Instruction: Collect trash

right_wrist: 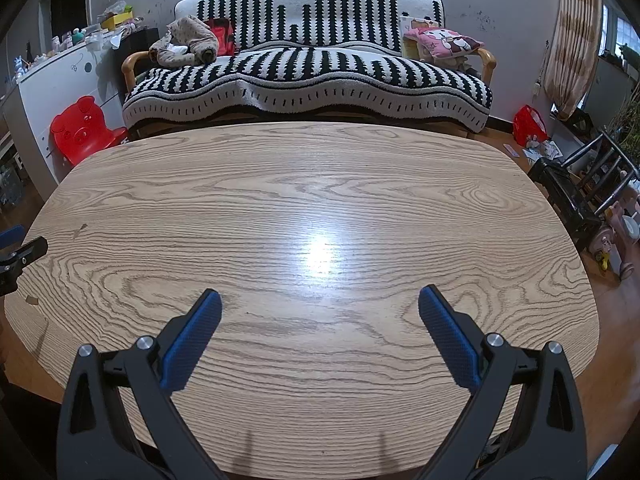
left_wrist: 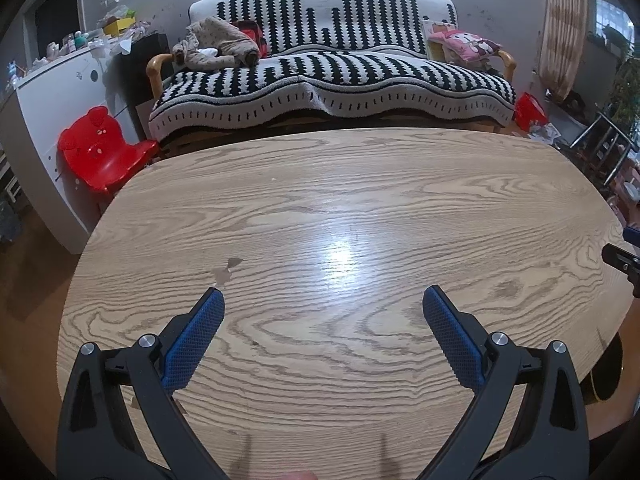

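My left gripper [left_wrist: 323, 296] hovers open over the near part of an oval wooden table [left_wrist: 360, 184], nothing between its blue pads. My right gripper [right_wrist: 319, 296] is open too, above the same table [right_wrist: 304, 168], with an empty gap. The tip of the right gripper [left_wrist: 622, 260] shows at the right edge of the left wrist view; the left gripper's tip [right_wrist: 20, 258] shows at the left edge of the right wrist view. The tabletop carries only small worn marks [left_wrist: 226, 272]. I see no loose trash on the table. Scattered papers [right_wrist: 540, 150] lie on the floor at far right.
A black-and-white striped sofa [left_wrist: 332, 80] stands behind the table, with clothes [left_wrist: 216, 44] and a pink cushion [left_wrist: 464, 42] on it. A red bear-shaped child's chair [left_wrist: 104, 148] and a white cabinet [left_wrist: 52, 120] are at left. A red bag [right_wrist: 528, 124] and a black stool [right_wrist: 576, 196] sit at right.
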{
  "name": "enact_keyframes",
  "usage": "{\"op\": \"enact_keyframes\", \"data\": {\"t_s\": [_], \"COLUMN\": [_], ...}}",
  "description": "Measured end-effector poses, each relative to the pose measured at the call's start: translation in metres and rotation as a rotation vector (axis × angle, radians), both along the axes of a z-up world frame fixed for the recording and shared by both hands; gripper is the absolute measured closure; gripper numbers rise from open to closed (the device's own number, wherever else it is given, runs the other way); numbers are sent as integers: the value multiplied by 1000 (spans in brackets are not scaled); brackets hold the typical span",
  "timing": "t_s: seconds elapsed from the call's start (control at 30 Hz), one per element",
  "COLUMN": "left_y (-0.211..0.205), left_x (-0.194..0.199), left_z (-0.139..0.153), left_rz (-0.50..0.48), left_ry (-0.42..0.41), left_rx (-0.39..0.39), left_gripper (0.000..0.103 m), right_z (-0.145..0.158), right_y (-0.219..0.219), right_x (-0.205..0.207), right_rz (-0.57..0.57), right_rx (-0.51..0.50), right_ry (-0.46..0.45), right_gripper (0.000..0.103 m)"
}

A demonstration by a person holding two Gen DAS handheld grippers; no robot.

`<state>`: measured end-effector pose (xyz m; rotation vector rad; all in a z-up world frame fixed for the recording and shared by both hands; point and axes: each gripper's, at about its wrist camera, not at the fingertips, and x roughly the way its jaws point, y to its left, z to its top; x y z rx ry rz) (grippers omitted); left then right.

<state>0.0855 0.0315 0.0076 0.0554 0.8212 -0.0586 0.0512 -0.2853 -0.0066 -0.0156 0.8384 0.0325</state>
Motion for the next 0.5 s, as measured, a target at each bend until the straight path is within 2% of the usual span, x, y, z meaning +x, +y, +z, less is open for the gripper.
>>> {"op": "enact_keyframes", "data": {"t_s": [0.13, 0.5], "left_y": [1, 4], "left_x": [-2, 3], "left_z": [1, 2], "left_rz": [-6, 17], "left_ry": [-8, 4], "left_rx": [-28, -19], "left_gripper": [7, 7], "right_z": [0, 0], "right_y": [0, 0], "right_x": [0, 0], "right_rz": [0, 1], "right_rx": [0, -1], "right_ry": [0, 0], "right_gripper": [8, 8]}}
